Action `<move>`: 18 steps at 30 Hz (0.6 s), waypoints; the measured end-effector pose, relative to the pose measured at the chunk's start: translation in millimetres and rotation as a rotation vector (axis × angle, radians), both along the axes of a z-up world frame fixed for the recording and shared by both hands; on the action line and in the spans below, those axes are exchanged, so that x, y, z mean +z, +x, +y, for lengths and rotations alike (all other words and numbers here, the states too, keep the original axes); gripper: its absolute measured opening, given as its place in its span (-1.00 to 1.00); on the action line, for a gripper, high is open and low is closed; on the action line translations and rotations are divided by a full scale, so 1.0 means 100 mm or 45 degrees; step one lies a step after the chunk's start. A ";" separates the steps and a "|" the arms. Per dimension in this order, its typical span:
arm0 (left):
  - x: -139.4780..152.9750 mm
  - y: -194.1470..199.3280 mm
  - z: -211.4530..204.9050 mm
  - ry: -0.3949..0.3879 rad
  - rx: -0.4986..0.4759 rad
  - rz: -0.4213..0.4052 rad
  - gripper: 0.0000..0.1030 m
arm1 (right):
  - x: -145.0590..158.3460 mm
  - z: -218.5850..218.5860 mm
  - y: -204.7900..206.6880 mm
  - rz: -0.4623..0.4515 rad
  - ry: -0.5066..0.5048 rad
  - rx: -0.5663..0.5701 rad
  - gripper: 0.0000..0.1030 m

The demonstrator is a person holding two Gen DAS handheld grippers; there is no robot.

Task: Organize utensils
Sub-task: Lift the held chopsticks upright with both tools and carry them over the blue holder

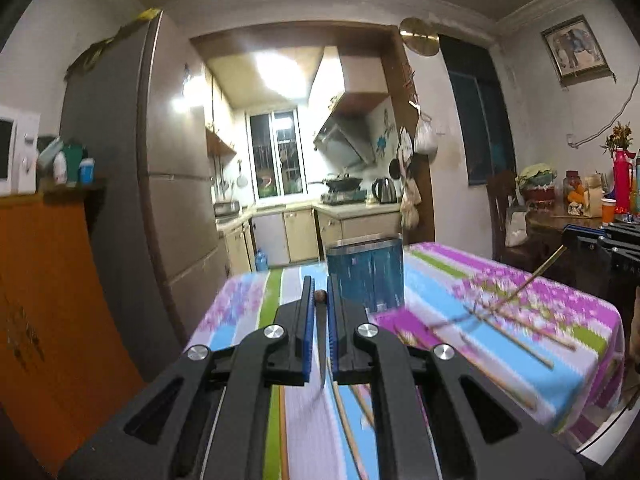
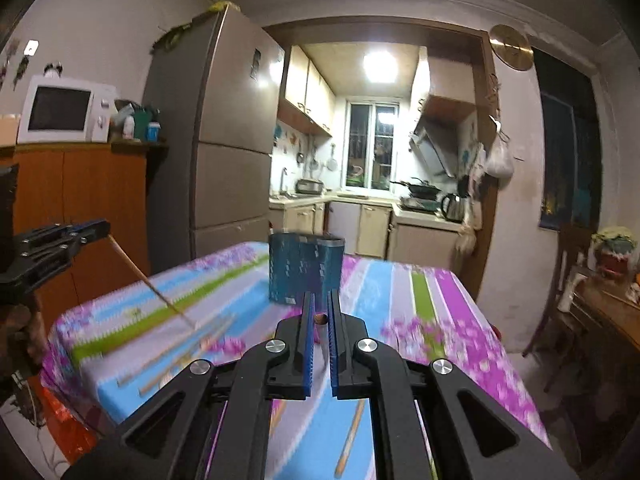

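Observation:
A blue utensil holder [image 1: 365, 272] stands on the striped floral tablecloth [image 1: 552, 320]; it also shows in the right wrist view [image 2: 306, 270]. My left gripper [image 1: 319, 295] is shut on a chopstick, its brown end between the fingertips. It shows in the right wrist view [image 2: 100, 229], with its chopstick [image 2: 148, 280] slanting down to the cloth. My right gripper [image 2: 320, 316] is shut on another chopstick; it shows at the right edge of the left wrist view [image 1: 570, 240], its chopstick [image 1: 532, 276] slanting down. Several chopsticks [image 1: 516, 336] lie loose on the cloth.
A tall fridge [image 1: 160, 184] and an orange cabinet [image 1: 52, 300] with a microwave [image 2: 64, 110] stand left of the table. A cluttered wooden side table [image 1: 568, 216] and a chair stand to the right. The kitchen lies beyond.

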State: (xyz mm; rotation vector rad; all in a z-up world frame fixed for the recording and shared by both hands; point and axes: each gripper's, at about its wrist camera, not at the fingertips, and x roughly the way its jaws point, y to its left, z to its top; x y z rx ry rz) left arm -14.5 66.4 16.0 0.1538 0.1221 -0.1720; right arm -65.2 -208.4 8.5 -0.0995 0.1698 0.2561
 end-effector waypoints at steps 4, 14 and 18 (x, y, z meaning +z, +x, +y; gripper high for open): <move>0.22 0.23 -0.06 -0.024 -0.046 0.003 -0.91 | 0.28 -0.02 0.22 0.005 -0.011 0.047 -0.86; 0.80 0.55 -0.25 -0.036 -0.125 0.005 -0.91 | 0.92 -0.06 0.67 0.000 0.084 0.131 -0.85; 0.99 0.67 -0.32 -0.048 -0.135 0.019 -0.91 | 1.16 -0.04 0.83 -0.035 0.113 0.146 -0.85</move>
